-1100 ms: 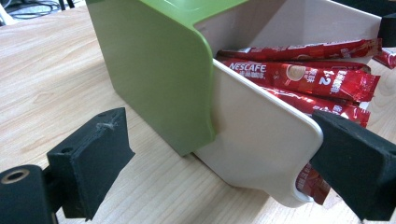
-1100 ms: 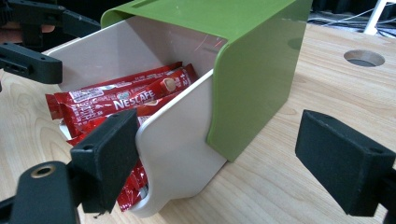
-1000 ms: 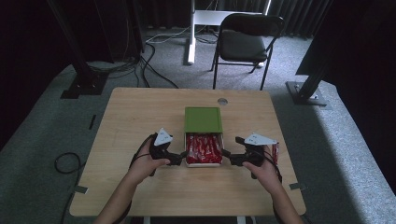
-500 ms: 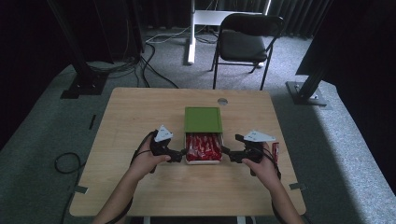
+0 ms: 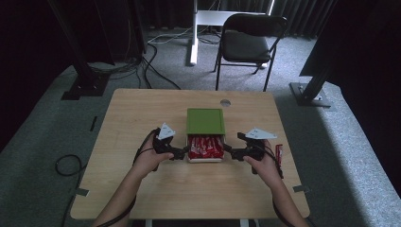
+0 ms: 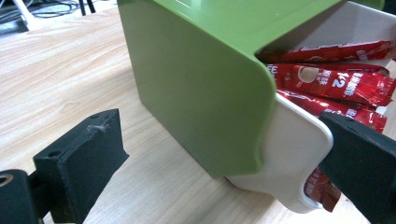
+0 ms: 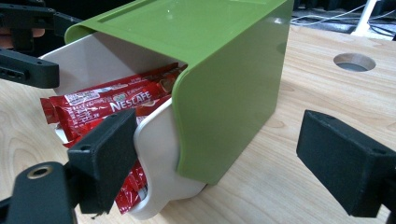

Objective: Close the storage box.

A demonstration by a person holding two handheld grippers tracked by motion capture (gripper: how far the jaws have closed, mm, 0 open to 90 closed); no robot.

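Note:
A green box stands mid-table with its white drawer pulled out toward me, full of red coffee sachets. My left gripper is at the drawer's left side and my right gripper at its right side. In the left gripper view the left gripper is open, its jaws having just been opening. The box corner and drawer wall lie between them, unpressed. In the right gripper view the right gripper is open wide around the box's other front corner and the drawer.
One loose red sachet lies near the table's right edge, beside my right hand. A round cable hole sits behind the box. A black folding chair stands beyond the table's far edge.

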